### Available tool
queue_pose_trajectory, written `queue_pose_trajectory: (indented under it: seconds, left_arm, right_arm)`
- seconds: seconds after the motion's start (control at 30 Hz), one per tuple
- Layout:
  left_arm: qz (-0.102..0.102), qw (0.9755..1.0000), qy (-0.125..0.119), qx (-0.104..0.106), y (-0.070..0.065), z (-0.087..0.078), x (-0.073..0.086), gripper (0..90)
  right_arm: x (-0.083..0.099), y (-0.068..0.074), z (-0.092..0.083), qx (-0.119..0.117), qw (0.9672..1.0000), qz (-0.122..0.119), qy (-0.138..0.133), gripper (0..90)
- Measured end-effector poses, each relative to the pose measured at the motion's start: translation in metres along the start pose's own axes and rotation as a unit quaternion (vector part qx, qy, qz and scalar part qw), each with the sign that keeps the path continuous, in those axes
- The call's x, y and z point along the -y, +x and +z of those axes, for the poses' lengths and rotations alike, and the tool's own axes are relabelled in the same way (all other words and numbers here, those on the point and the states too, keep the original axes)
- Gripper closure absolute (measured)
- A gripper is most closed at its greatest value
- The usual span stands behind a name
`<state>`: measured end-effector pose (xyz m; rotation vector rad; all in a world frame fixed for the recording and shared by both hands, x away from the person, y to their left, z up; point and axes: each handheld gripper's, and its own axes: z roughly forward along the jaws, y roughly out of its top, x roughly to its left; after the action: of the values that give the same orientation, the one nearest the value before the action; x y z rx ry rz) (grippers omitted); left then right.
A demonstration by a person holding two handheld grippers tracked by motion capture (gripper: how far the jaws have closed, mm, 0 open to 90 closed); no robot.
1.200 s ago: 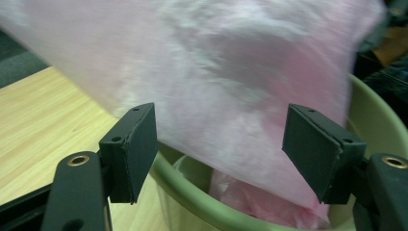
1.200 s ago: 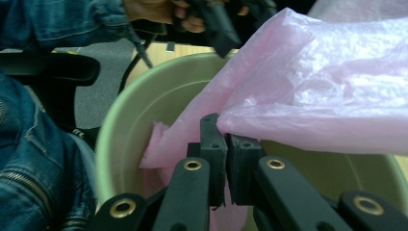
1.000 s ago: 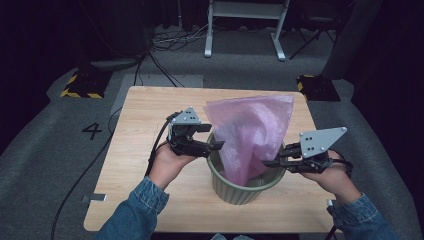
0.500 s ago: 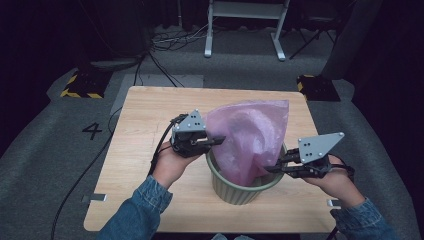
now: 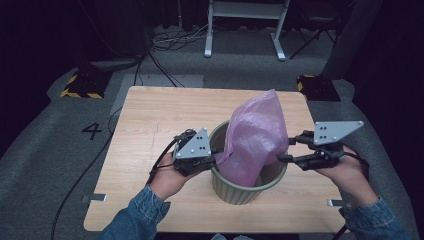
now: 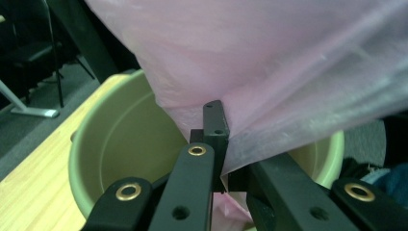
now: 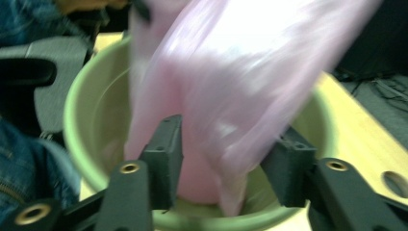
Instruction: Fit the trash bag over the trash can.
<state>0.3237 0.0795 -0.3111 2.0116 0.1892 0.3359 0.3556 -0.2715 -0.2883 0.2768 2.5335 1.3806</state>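
Pink plastic bag (image 5: 255, 140) stands upright, crumpled, lower end inside green bin (image 5: 247, 187).

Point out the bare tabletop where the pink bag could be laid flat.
Free: the wooden table left of the green bin, and the strip beyond it to the far edge. Crowded: the near middle, with the bin, pink bag, left gripper and right gripper.
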Motion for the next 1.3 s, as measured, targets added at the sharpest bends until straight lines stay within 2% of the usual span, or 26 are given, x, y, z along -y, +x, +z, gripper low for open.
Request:
queue_pose_trajectory:
  seconds: [0.2, 0.3, 0.33, 0.37, 0.43, 0.47, 0.57, 0.63, 0.7, 0.8, 0.9, 1.03, 1.13, 1.17, 1.23, 1.3]
  left_arm:
    - [-0.001, 0.9999, 0.01, 0.004, 0.001, 0.005, 0.001, 89.5]
    - [-0.006, 0.9999, 0.013, 0.006, 0.002, 0.007, 0.002, 89.5]
    - [-0.006, 0.9999, 0.014, 0.006, 0.002, 0.007, 0.003, 89.5]
    - [-0.006, 0.9999, 0.016, 0.003, 0.003, 0.007, 0.003, 89.3]
    - [-0.018, 0.9995, 0.02, -0.013, 0.005, 0.006, 0.005, 85.5]
    - [-0.024, 0.9991, 0.026, -0.024, 0.008, 0.004, 0.007, 82.2]
    - [-0.058, 0.9968, 0.025, -0.05, 0.015, -0.003, 0.015, 70.1]
    - [-0.086, 0.9944, 0.012, -0.06, 0.02, -0.009, 0.018, 56.0]
    - [-0.094, 0.9935, -0.003, -0.065, 0.022, -0.014, 0.02, 52.5]
    - [-0.086, 0.992, -0.018, -0.091, 0.02, -0.02, 0.016, 45.2]
    - [-0.063, 0.9899, -0.015, -0.126, 0.017, -0.025, 0.006, 44.5]
    - [-0.05, 0.9879, -0.019, -0.145, 0.019, -0.028, -0.007, 44.5]
    - [-0.043, 0.9879, -0.023, -0.147, 0.017, -0.025, -0.015, 44.5]
    - [-0.04, 0.9888, -0.024, -0.142, 0.016, -0.023, -0.017, 44.5]
    - [-0.036, 0.9925, -0.018, -0.116, 0.014, -0.014, -0.021, 44.7]
    - [-0.03, 0.995, -0.009, -0.095, 0.01, -0.003, -0.023, 44.7]
  right_arm:
    - [-0.024, -0.018, -0.009, 0.005, 0.9993, 0.012, -0.035, 40.9]
    - [-0.036, -0.022, -0.008, 0.01, 0.9985, 0.016, -0.052, 43.4]
    - [-0.04, -0.024, -0.007, 0.016, 0.9983, 0.019, -0.053, 51.0]
    - [-0.042, -0.024, -0.006, 0.02, 0.9985, 0.02, -0.048, 63.7]
    - [-0.044, -0.022, -0.003, 0.036, 0.9987, 0.01, -0.035, 80.6]
    - [-0.044, -0.02, -0.002, 0.034, 0.9989, 0.007, -0.03, 85.7]
    - [-0.037, -0.012, 0.002, 0.041, 0.9987, -0.011, -0.027, 89.3]
    - [-0.032, -0.008, 0.002, 0.049, 0.9983, -0.016, -0.026, 89.3]
    - [-0.026, -0.004, 0.003, 0.061, 0.9977, -0.021, -0.021, 89.3]
    - [-0.018, 0.0, 0.008, 0.069, 0.9973, -0.026, -0.008, 89.2]
    - [-0.011, 0.004, 0.013, 0.072, 0.9969, -0.032, 0.0, 89.0]
    - [-0.005, 0.007, 0.02, 0.068, 0.9971, -0.033, 0.005, 88.7]
    - [-0.003, 0.012, 0.024, 0.065, 0.9972, -0.036, 0.007, 88.2]
    - [-0.003, 0.013, 0.025, 0.066, 0.9971, -0.038, 0.009, 88.0]
    - [-0.003, 0.017, 0.028, 0.066, 0.9969, -0.042, 0.01, 87.8]
    - [-0.003, 0.021, 0.031, 0.063, 0.9969, -0.046, 0.011, 87.7]
